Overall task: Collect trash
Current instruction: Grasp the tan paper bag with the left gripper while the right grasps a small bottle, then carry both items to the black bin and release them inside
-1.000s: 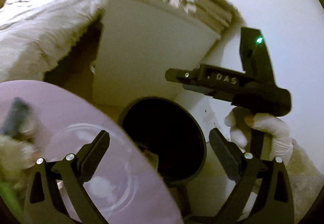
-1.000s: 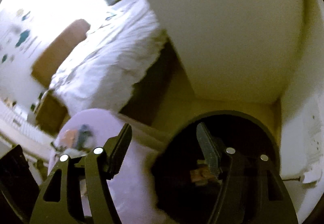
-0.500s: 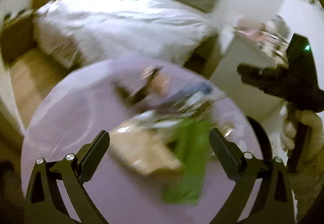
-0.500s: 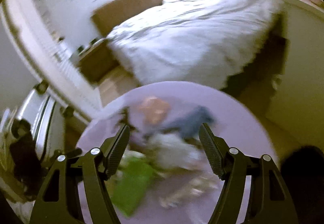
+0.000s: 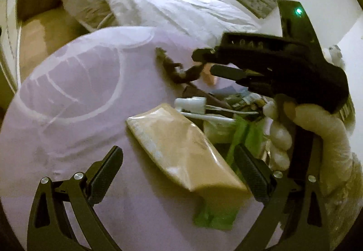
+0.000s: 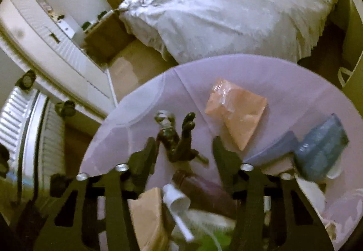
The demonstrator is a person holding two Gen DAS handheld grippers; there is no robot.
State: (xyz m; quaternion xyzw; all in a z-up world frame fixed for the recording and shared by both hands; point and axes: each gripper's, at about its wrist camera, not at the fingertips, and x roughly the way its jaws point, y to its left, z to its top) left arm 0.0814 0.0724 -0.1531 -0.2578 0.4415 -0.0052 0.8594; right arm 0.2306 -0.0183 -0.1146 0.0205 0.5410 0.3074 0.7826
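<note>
Both my tongs were over the black bin a sec ago; now they're back over the round lilac desk (image 6: 283, 83) w/ the trash pile. So last drop's done, next pick starting. Right tongs (image 6: 183, 151) closing around the dark twisted scrap (image 6: 179, 140), which lies on the desk btwn the jaws, pads not on it yet afaict. Left tongs (image 5: 179, 174) wide, empty, hovering over the tan pouch (image 5: 181, 146) beside the green wrapper (image 5: 245, 135). Pink packet (image 6: 238, 112) and blue wad (image 6: 322, 149) further off, still to collect. Plenty left.
</note>
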